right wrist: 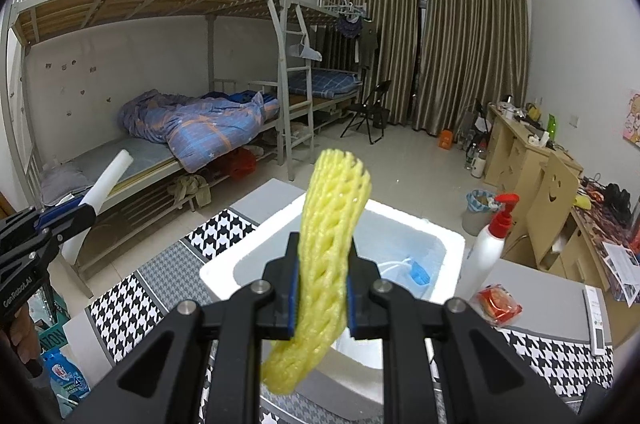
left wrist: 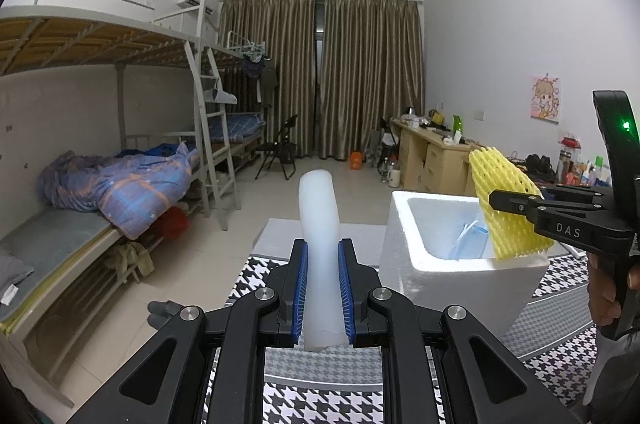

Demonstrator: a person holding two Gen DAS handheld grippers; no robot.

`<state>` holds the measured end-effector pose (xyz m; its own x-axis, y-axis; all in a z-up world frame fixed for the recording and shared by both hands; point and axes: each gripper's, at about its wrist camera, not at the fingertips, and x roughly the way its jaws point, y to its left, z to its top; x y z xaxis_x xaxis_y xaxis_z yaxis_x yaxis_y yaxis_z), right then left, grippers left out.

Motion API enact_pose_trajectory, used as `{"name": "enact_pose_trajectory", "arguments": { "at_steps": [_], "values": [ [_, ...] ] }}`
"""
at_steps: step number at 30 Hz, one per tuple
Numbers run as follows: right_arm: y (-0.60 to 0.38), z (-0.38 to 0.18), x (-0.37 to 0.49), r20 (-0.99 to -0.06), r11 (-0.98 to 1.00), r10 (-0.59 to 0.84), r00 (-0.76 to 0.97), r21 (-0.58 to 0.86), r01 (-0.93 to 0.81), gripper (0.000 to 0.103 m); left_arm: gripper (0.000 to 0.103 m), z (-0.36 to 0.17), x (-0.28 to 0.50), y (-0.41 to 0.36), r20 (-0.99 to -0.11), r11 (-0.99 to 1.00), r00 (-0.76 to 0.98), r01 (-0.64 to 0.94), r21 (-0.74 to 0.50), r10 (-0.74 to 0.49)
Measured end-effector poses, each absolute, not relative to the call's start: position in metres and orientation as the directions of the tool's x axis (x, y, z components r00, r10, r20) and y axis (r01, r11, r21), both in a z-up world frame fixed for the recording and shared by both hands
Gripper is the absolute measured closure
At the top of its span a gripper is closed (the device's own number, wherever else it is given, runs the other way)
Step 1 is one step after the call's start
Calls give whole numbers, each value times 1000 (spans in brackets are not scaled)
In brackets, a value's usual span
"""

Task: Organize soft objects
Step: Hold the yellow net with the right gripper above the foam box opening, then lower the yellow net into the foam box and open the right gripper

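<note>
My left gripper [left wrist: 323, 288] is shut on a white foam tube [left wrist: 319, 224], held upright above the table, left of the white foam box [left wrist: 404, 256]. It also shows in the right wrist view [right wrist: 86, 212], with the tube [right wrist: 110, 176] sticking up. My right gripper [right wrist: 322, 288] is shut on a yellow foam net sleeve [right wrist: 328, 240] and holds it over the near edge of the foam box [right wrist: 228, 272]. In the left wrist view the sleeve [left wrist: 508, 208] hangs over the box's right side. A blue face mask [right wrist: 418, 272] lies inside the box.
The table has a houndstooth cloth [right wrist: 124, 304]. A white pump bottle with a red top [right wrist: 490, 248] and a red snack packet [right wrist: 498, 304] stand right of the box. A bunk bed [right wrist: 192, 128] is on the left, desks [right wrist: 532, 160] on the right.
</note>
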<state>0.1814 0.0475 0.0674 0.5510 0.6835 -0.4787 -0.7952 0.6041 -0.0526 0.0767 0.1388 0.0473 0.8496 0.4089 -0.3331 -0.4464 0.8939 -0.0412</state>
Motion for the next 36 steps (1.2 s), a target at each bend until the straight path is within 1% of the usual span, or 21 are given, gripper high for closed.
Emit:
{"name": "enact_pose_trajectory", "arguments": {
  "at_steps": [6,25,31,33,34,35,36],
  "values": [
    [55,65,186,-493,608,673,551,-55,-792,82,87,45,81,141,-346,896,851,-440,-59,395],
    [81,57,210,-545,635,631,552,-45,-771,82,87,36,87,154,-362,891,843,-449,-64,399],
    [89,51,214,-578,637,612,540,-44,-770,80,87,37,88,154,-362,892,843,-448,-64,398],
    [91,50,214,-585,637,608,537,-44,-769,74,87,37,88,154,-361,893,844,-446,-65,396],
    [92,49,215,-590,635,607,533,-43,-771,65,87,37,88,154,-360,893,845,-446,-66,395],
    [93,49,215,-591,636,606,533,-44,-771,52,87,37,88,155,-360,893,845,-446,-66,395],
    [94,49,213,-587,640,601,542,-52,-767,46,87,37,88,155,-361,892,845,-446,-67,395]
  ]
}}
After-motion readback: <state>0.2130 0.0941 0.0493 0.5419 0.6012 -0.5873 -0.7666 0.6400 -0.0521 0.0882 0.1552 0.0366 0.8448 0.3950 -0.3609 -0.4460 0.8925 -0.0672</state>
